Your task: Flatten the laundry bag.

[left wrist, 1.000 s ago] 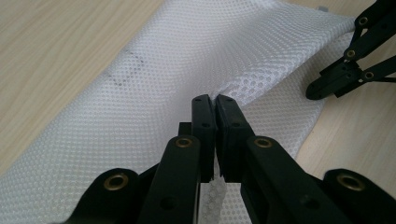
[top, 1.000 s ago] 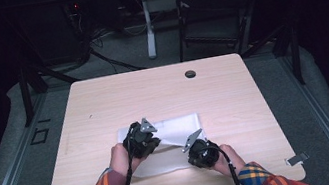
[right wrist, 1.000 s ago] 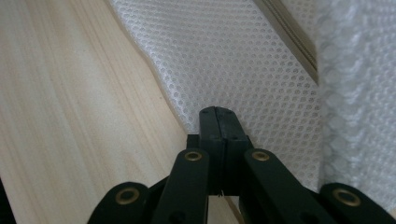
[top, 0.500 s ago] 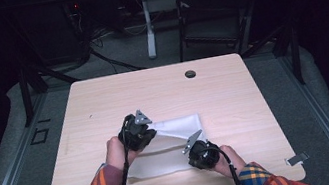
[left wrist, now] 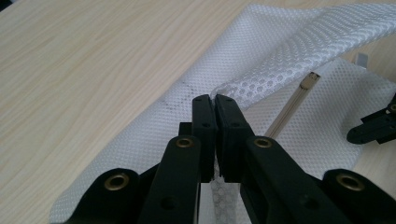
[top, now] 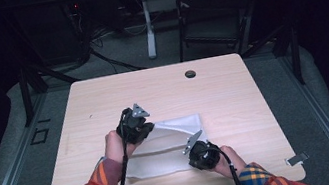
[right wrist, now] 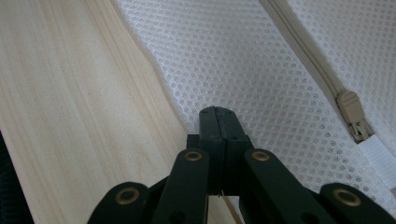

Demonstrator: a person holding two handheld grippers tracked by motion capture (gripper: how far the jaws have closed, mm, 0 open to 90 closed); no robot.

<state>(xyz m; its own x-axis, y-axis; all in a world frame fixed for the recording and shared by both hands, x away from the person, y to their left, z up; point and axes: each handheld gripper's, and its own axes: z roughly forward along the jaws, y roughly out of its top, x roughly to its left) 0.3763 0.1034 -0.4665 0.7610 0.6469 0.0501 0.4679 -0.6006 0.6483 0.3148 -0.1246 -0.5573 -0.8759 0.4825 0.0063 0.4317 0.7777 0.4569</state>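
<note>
A white mesh bag (top: 175, 136) lies on the pale wooden table (top: 161, 88), toward its near side. My left gripper (top: 148, 128) is shut on a fold of the bag's upper layer (left wrist: 289, 51) at its left end and holds it raised off the lower layer. In the left gripper view the jaws (left wrist: 214, 100) pinch the mesh, and a beige zipper (left wrist: 292, 105) runs beneath. My right gripper (top: 198, 152) is at the bag's near right edge. Its jaws (right wrist: 218, 112) are shut on the mesh (right wrist: 243, 56) beside the zipper pull (right wrist: 352, 109).
A round cable hole (top: 190, 74) sits near the table's far edge. Behind the table stand a dark chair (top: 212, 13) and cables on the floor. The right gripper's tips (left wrist: 373, 128) appear at the right of the left gripper view.
My left gripper has drawn the mesh fold up and away toward the far left. The right gripper has shifted slightly toward the near edge, and the bag is spread wider.
</note>
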